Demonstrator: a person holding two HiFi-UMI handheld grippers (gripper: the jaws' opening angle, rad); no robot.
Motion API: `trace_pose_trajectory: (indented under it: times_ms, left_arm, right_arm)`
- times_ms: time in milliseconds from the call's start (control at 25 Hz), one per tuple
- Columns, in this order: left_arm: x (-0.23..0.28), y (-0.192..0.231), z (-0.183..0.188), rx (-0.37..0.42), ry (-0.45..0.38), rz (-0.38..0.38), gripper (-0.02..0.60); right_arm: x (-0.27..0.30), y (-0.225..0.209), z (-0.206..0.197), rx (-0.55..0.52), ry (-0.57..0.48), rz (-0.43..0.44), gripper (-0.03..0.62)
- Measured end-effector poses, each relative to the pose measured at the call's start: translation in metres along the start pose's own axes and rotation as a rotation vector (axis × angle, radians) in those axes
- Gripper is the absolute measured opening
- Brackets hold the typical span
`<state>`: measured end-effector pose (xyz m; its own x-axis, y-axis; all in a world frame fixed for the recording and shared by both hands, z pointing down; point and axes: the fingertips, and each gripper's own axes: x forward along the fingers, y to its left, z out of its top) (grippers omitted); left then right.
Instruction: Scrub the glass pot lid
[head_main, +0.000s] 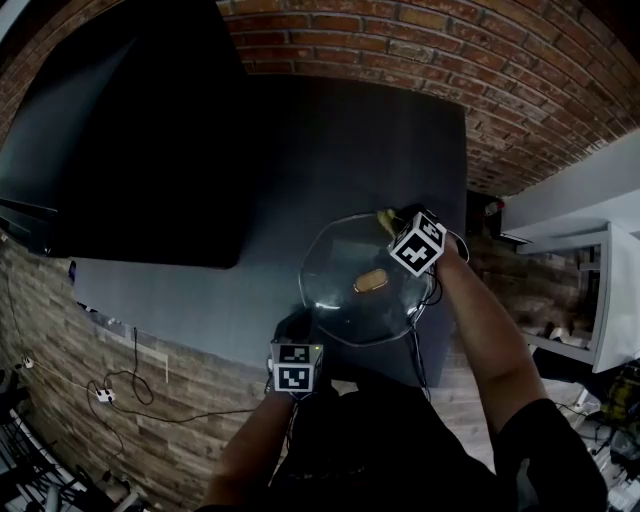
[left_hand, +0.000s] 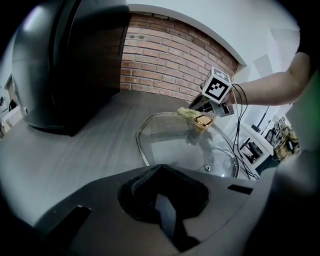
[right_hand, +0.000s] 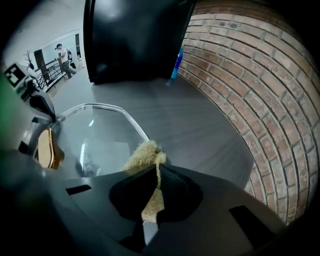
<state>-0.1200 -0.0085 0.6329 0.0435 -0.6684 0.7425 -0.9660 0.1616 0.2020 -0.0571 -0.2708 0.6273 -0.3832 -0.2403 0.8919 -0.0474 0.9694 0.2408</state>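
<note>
The glass pot lid with its gold knob is over the near part of the dark table. My left gripper is at the lid's near-left rim, and its jaws look closed on that rim, which runs in behind them. My right gripper is at the lid's far edge, shut on a yellowish fibrous scrub pad that presses on the glass near the rim. From the left gripper view the pad sits just beside the knob.
A large black object stands on the table's far left. A brick wall runs along the back and right edge. Cables lie on the floor at the near left. A person stands far off.
</note>
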Motion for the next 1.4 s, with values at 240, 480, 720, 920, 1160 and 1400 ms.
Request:
trace_pose_trajectory:
  times_ms: [240, 480, 720, 920, 1160, 1400]
  left_arm:
    - [0.0, 0.001, -0.001, 0.003, 0.012, -0.003, 0.032]
    - [0.0, 0.002, -0.001, 0.004, 0.015, -0.009, 0.032]
    - [0.001, 0.002, -0.002, 0.004, 0.019, -0.024, 0.032]
    - [0.0, 0.003, -0.001, 0.017, 0.028, -0.034, 0.032]
    - [0.0, 0.002, -0.001, 0.028, 0.036, -0.05, 0.032]
    - [0.001, 0.002, 0.0, 0.046, 0.041, -0.07, 0.032]
  right_arm:
    - [-0.01, 0.0, -0.024, 0.042, 0.018, -0.008, 0.025]
    - [-0.021, 0.003, -0.049, 0.081, 0.04, -0.019, 0.023]
    - [-0.032, 0.012, -0.07, 0.125, 0.059, -0.022, 0.023]
    - [-0.041, 0.025, -0.084, 0.157, 0.073, -0.016, 0.025]
    - [-0.052, 0.041, -0.101, 0.188, 0.091, -0.017, 0.025]
    - [-0.06, 0.055, -0.113, 0.242, 0.102, -0.014, 0.025]
